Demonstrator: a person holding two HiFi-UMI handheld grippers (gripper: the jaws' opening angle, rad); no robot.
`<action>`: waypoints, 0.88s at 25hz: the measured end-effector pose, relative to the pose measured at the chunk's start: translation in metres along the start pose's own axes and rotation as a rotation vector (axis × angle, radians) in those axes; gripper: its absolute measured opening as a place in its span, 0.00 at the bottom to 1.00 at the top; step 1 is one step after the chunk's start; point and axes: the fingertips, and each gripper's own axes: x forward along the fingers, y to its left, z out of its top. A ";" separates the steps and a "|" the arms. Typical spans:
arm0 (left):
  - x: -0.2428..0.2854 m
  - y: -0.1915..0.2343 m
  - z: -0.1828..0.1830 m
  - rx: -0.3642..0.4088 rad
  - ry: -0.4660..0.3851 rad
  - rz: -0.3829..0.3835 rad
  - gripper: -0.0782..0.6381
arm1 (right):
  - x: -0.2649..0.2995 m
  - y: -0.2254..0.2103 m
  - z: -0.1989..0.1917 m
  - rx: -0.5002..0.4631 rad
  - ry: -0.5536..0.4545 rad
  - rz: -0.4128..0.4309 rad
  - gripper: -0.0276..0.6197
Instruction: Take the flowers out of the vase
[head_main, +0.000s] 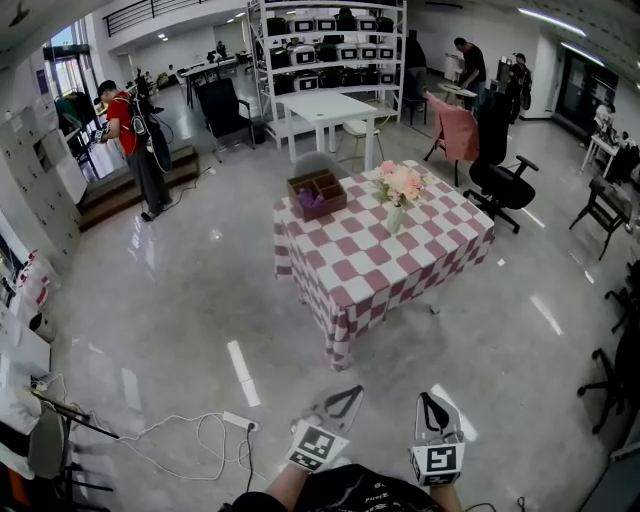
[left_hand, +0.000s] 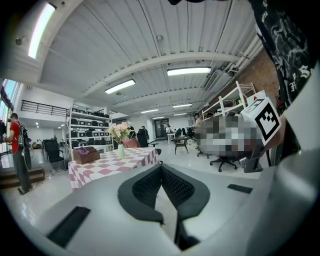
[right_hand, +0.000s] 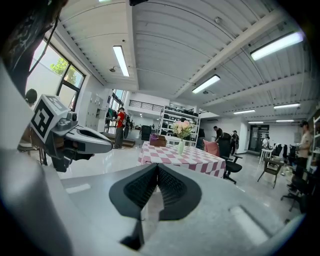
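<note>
While we stand well back from the table (head_main: 400, 270), a wide stretch of shiny floor (head_main: 200, 300) lies open between us and its near corner. Its red and white cloth hangs down over the edges. The flowers (head_main: 402, 182) stand upright in the vase (head_main: 395, 218), near the far side of the table top. A brown box (head_main: 316, 193) sits near them on the left. A black chair (head_main: 500, 180) stands past the table's right side, and a white cord (head_main: 190, 440) curls on the floor at our left. We hold both tongs low in front of us, side by side, pointing at the table and tipped a little down. The left gripper (head_main: 345, 400) has its jaws pressed together with nothing between them. The right gripper (head_main: 430, 405) is closed and empty too.
</note>
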 end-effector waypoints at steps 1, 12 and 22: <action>0.000 0.002 -0.001 0.000 0.001 -0.003 0.12 | 0.001 0.001 0.000 0.001 0.002 0.000 0.05; 0.000 0.014 -0.009 -0.027 0.016 0.002 0.12 | 0.008 0.006 -0.003 0.022 0.019 -0.006 0.05; 0.020 0.024 -0.014 -0.045 0.033 0.039 0.12 | 0.036 -0.012 -0.007 0.027 0.012 0.027 0.05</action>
